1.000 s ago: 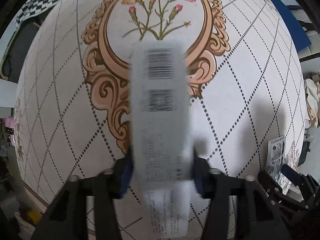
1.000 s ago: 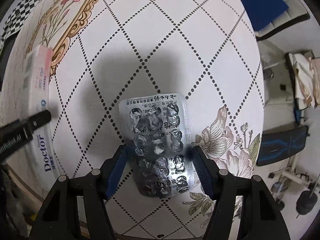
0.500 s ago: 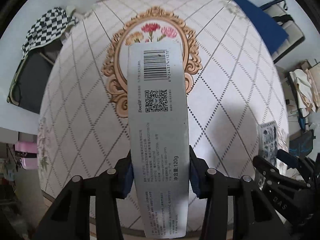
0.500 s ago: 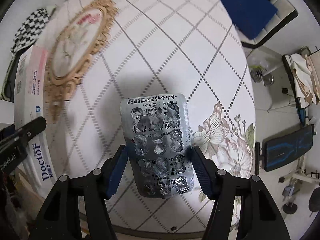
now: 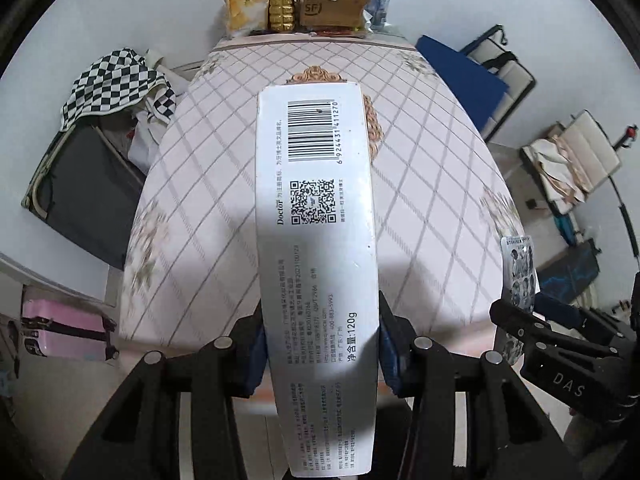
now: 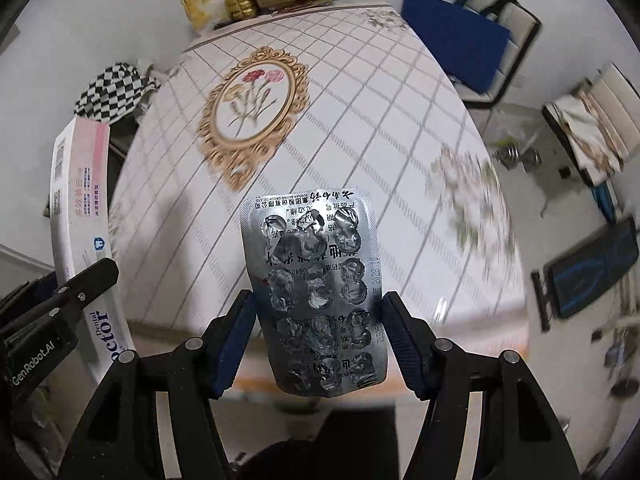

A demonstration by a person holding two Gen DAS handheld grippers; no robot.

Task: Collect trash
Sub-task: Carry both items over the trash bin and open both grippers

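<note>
fingers [image 5: 384, 344] clamp long cardboard box [image 5: 316, 240]; others [image 6: 236, 344] crinkled foil blister [image 6: 316, 292].

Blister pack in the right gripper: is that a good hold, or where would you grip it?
Probably fine as is. The right gripper clamps the blister pack across its two long edges, at the lower half, coming from the short end. The pack is a thin flat sheet, so only its edges give the pads a hold. Gripping nearer the middle might cut flex, since the top half sticks out unsupported.

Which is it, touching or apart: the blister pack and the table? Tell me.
Apart. The right wrist view shows the blister pack held aloft in the right gripper, the table far below.
</note>
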